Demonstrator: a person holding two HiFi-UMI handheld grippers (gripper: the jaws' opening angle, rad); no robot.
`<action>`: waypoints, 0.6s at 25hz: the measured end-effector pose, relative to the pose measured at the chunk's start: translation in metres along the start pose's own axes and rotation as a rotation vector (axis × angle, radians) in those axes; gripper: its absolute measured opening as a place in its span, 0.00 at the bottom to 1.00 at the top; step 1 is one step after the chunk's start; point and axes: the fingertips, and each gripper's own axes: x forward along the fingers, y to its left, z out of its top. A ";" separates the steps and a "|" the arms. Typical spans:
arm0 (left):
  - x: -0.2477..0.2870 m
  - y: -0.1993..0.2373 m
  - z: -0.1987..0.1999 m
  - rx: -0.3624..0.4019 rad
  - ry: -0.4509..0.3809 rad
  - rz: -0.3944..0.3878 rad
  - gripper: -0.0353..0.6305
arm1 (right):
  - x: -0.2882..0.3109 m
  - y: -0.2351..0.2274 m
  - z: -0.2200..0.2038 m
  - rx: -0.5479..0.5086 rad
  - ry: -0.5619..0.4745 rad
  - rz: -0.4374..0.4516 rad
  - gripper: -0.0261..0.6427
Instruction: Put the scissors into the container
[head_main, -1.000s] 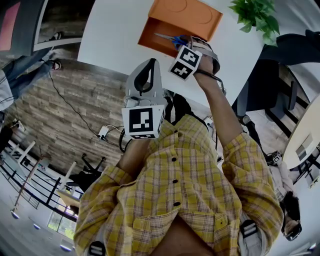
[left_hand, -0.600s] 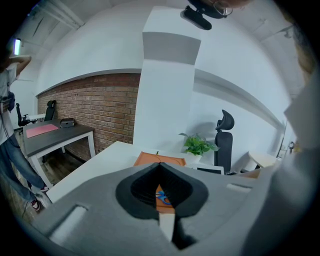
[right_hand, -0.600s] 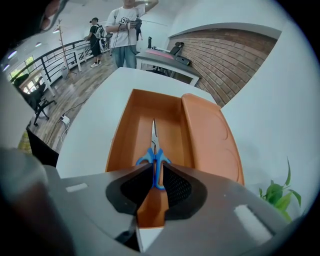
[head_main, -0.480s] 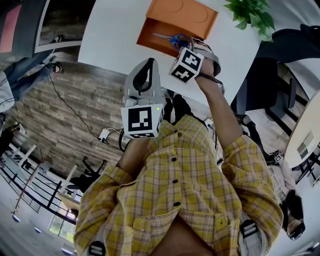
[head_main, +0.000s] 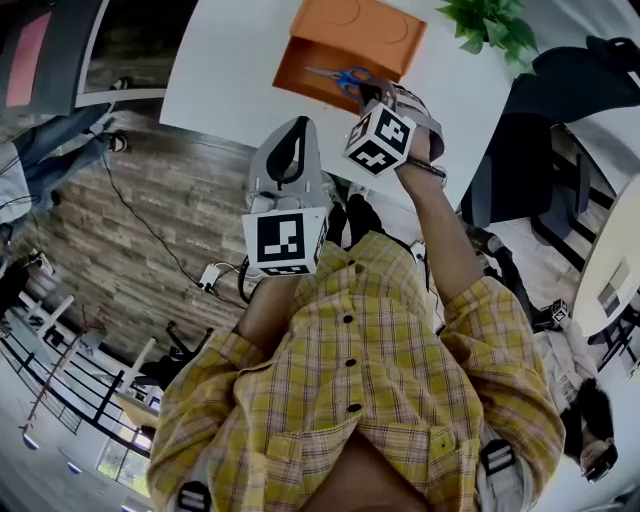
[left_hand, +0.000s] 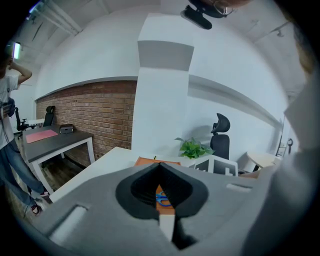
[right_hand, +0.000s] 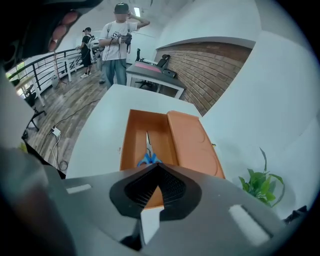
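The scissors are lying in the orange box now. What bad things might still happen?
1. The right gripper, whose jaws have just closed on nothing, hangs right over the scissors. A dip might knock their blue handles or shove the box.
2. The lid lies open beside the box, so nothing covers the scissors. They might slide out if the box gets bumped or tipped.

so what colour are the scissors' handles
Blue handles on the steel-bladed scissors, clearest in the right gripper view.
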 end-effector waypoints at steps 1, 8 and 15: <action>-0.002 -0.001 0.002 0.001 -0.005 0.001 0.05 | -0.005 -0.001 0.002 0.017 -0.016 -0.005 0.05; -0.015 -0.006 0.011 0.013 -0.034 0.005 0.05 | -0.050 -0.009 0.026 0.226 -0.223 -0.017 0.05; -0.023 -0.015 0.028 0.031 -0.072 0.005 0.05 | -0.099 -0.025 0.043 0.392 -0.399 -0.051 0.05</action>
